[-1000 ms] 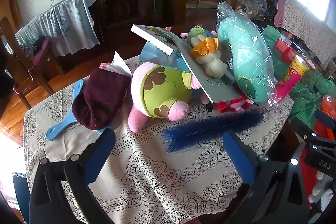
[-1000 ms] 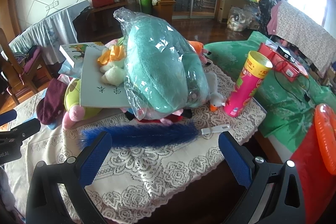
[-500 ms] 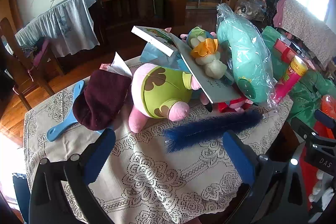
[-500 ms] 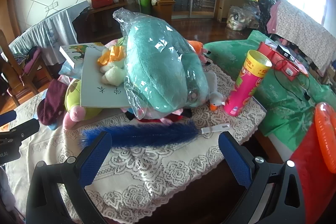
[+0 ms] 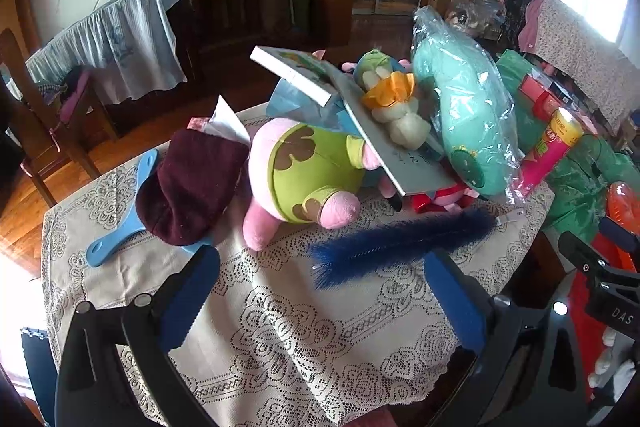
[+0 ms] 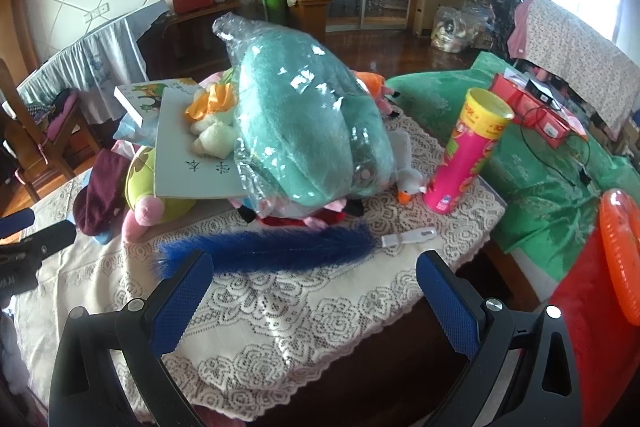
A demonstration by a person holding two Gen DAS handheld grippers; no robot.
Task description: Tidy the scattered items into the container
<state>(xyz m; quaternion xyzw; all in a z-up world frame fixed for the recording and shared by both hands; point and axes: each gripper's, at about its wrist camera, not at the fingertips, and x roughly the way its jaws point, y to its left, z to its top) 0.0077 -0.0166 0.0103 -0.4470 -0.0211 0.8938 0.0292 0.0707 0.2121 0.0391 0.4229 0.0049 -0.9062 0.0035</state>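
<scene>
On the lace tablecloth [image 5: 304, 327], both grippers hover spread wide and empty before a heap of scattered things.

From the left wrist view the left gripper [image 5: 320, 291] has its blue pads [image 5: 190, 297] far apart with nothing between them; the blue bristle brush [image 5: 400, 241] lies flat at its 12 o'clock, the pink-and-green plush [image 5: 308, 173] just beyond at 11 o'clock, the maroon hat [image 5: 192, 187] at 10 o'clock lying over a light blue plastic handle [image 5: 116, 241]; a grey book [image 5: 396, 151] leans on the plush with a small duck toy [image 5: 394, 105] on it; from the right wrist view the right gripper [image 6: 314, 293] is likewise spread, the brush's white handle [image 6: 408, 237] at 1 o'clock, the bagged teal plush [image 6: 304, 131] at 12 o'clock touching the book, the pink snack tube [image 6: 464, 155] upright at 2 o'clock; which object is the container I cannot tell.
</scene>
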